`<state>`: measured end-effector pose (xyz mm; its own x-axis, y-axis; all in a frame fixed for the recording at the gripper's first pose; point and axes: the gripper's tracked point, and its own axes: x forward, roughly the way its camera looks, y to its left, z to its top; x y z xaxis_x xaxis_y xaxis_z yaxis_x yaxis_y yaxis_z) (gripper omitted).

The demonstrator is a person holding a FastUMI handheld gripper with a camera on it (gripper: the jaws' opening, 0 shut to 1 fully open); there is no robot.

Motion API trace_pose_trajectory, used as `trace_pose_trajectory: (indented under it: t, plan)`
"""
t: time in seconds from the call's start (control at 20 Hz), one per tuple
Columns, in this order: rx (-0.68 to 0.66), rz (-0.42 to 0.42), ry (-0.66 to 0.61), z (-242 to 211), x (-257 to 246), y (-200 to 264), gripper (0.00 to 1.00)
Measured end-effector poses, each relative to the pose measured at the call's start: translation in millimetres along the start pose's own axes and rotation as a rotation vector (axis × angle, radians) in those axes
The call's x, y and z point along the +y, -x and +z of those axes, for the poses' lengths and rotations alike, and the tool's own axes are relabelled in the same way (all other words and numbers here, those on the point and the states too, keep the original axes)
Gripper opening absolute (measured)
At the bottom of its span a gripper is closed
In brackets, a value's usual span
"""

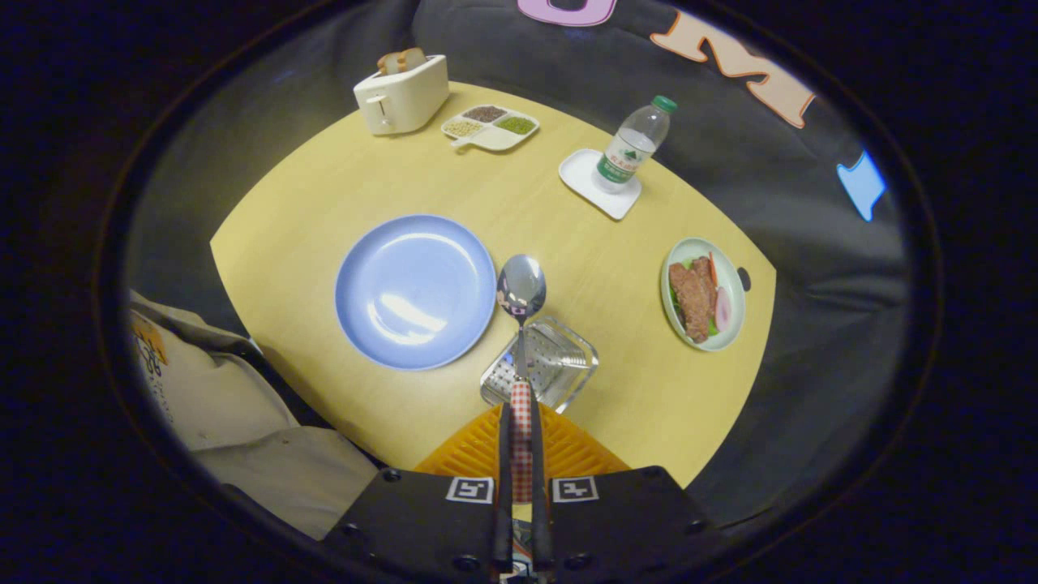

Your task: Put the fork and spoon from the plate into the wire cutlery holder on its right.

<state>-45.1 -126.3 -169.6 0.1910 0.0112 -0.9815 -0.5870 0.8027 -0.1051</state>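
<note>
holding the spoon (521, 324) by its handle, your jaws are clenched on it above the wire cutlery holder (542, 367), beside the plate (413, 290).

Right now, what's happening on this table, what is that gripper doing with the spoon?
The gripper is shut on the spoon, clamping its checkered handle between both fingers, bowl pointing forward. The spoon hangs above the wire cutlery holder, which sits just right of the blue plate. The plate is bare. I can't make out a fork in the holder from here.

Tongs (520, 414) clamp spoon (521, 296) handle above wire holder (539, 369), beside blue plate (415, 290).
</note>
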Motion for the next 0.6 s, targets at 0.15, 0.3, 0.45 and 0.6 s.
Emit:
trace_pose_trajectory:
  t: [0.15,0.3,0.45,0.6]
  plan:
    - [0.079,-0.013,0.055,-18.8,-19.5,8.0,0.12]
    - [0.138,-0.043,0.134,-27.0,-39.9,11.5,0.12]
    - [0.209,-0.006,0.167,-36.4,-41.7,11.8,0.12]
    - [0.266,0.011,0.213,-40.5,-43.2,8.0,0.12]
